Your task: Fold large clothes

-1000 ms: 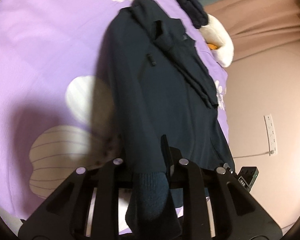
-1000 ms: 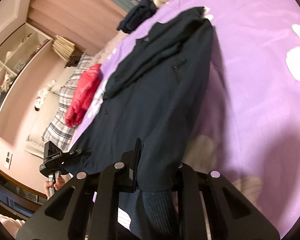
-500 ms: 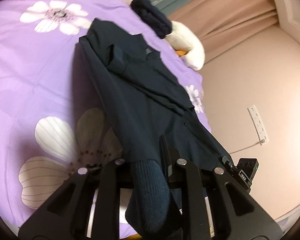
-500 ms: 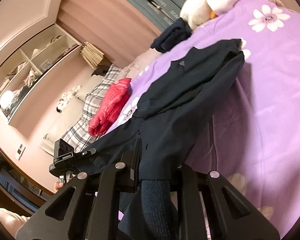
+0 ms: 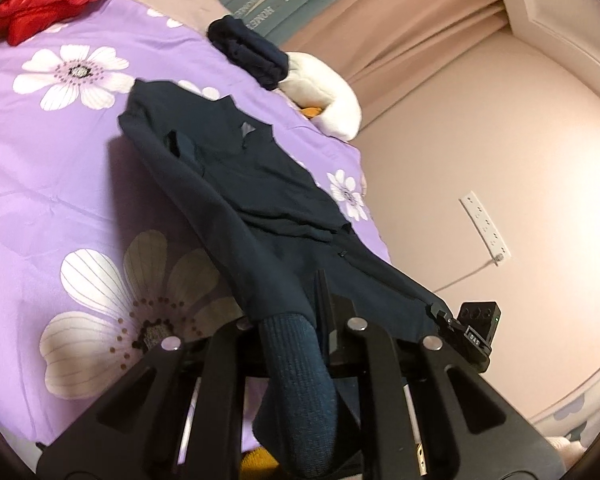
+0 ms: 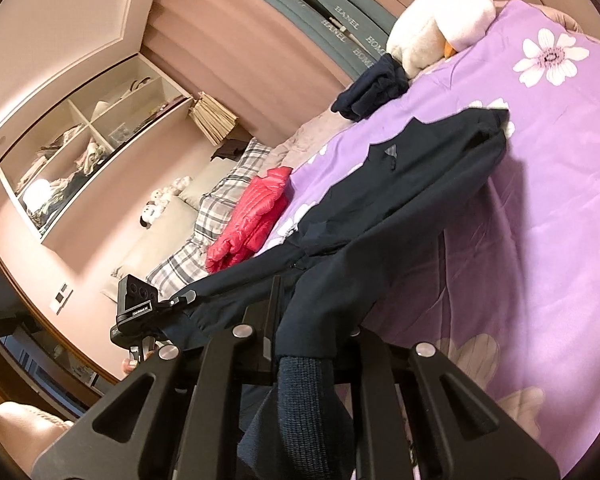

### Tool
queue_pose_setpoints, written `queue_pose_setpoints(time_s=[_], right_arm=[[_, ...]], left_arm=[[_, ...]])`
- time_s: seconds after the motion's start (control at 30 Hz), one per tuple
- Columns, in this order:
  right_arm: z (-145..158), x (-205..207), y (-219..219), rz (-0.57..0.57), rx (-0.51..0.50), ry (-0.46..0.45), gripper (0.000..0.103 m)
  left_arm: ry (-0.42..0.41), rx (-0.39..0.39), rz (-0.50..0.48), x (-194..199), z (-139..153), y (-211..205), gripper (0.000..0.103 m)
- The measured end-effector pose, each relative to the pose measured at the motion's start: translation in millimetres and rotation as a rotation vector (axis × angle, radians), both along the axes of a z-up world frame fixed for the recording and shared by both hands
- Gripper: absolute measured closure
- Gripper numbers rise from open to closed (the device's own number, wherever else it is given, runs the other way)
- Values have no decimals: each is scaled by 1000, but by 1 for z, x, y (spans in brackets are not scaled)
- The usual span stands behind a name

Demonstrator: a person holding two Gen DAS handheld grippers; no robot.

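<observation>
A large dark navy jacket [image 5: 236, 184] lies stretched over the purple flowered bedspread [image 5: 52, 184]; it also shows in the right wrist view [image 6: 388, 216]. My left gripper [image 5: 290, 316] is shut on the jacket's ribbed hem, lifted above the bed. My right gripper [image 6: 304, 332] is shut on the hem's other corner, also lifted. The hem hangs taut between them. The collar end rests on the bed. The right gripper's body shows in the left wrist view [image 5: 472, 336], the left one's in the right wrist view [image 6: 140, 304].
A red puffer jacket [image 6: 256, 212] lies by plaid pillows [image 6: 204, 224]. A folded dark garment [image 5: 248, 50] and a white plush toy [image 5: 324, 92] sit at the bed's far edge. A wall with a socket strip [image 5: 486, 226] runs along one side.
Both grippers have risen and tilted back with the hem, lifting the jacket's lower part off the bed. More of the room and far bed edge shows.
</observation>
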State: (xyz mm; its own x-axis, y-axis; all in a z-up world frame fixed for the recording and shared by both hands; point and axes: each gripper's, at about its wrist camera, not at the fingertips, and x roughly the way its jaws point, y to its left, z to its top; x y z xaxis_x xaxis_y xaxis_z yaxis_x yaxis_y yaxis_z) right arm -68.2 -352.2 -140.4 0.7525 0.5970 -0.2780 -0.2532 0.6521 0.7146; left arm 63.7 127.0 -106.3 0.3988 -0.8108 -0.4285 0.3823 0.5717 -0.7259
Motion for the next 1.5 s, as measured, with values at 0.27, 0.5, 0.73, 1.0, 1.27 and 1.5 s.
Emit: queue_pose_setpoints(time_s=[0.27, 0.5, 0.73, 1.0, 1.27, 1.5], right_arm=[[42, -49, -1, 55, -59, -87, 91], [74, -74, 14, 125, -108, -179, 91], [75, -31, -8, 34, -41, -159, 91], [44, 60, -51, -111, 119, -62, 91], [20, 134, -80, -223, 98, 55, 91], [-18, 170, -92, -257, 85, 160, 91]], left_arm=[[-67, -5, -25, -47, 41, 11, 91], [-124, -7, -43, -70, 69, 16, 91], [-102, -8, 21, -26, 68, 15, 91], [-77, 39, 142, 75, 59, 6, 90], [-23, 149, 191, 152, 35, -17, 90], [87, 190, 205, 197, -13, -27, 90]])
